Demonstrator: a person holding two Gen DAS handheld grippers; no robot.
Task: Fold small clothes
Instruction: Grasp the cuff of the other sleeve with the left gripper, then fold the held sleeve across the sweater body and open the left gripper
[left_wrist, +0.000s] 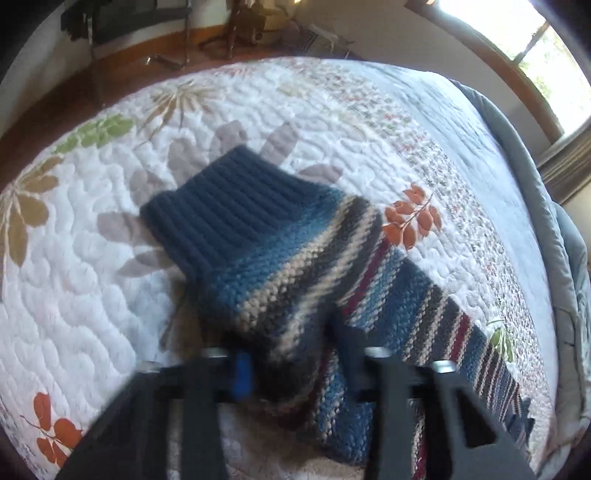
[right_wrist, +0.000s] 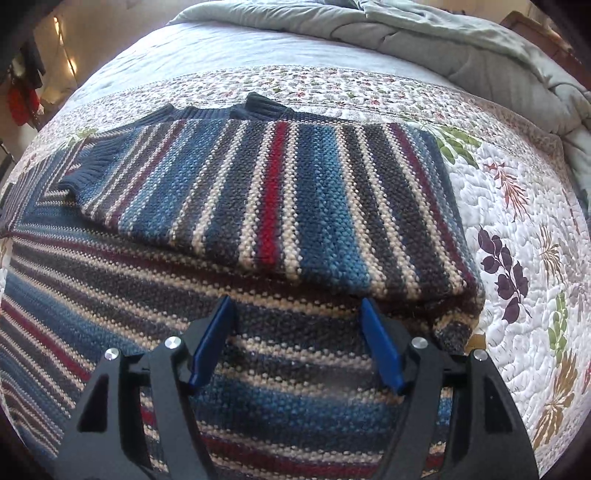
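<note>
A striped knit sweater (right_wrist: 280, 199) in blue, grey, cream and red lies on the quilted bed (right_wrist: 524, 280), one sleeve folded across its body. My right gripper (right_wrist: 295, 343) is open and empty, its blue pads (right_wrist: 380, 347) low over the sweater's body in front of the folded sleeve. In the left wrist view the other sleeve (left_wrist: 266, 251) with its navy ribbed cuff (left_wrist: 229, 206) rises from between the jaws of my left gripper (left_wrist: 295, 373), which looks shut on it; the sleeve hides the fingertips.
A grey comforter (right_wrist: 424, 33) is bunched at the head of the bed. In the left wrist view the bed edge, wooden floor (left_wrist: 55, 107), furniture legs and a window (left_wrist: 535, 44) lie beyond the quilt (left_wrist: 92, 258).
</note>
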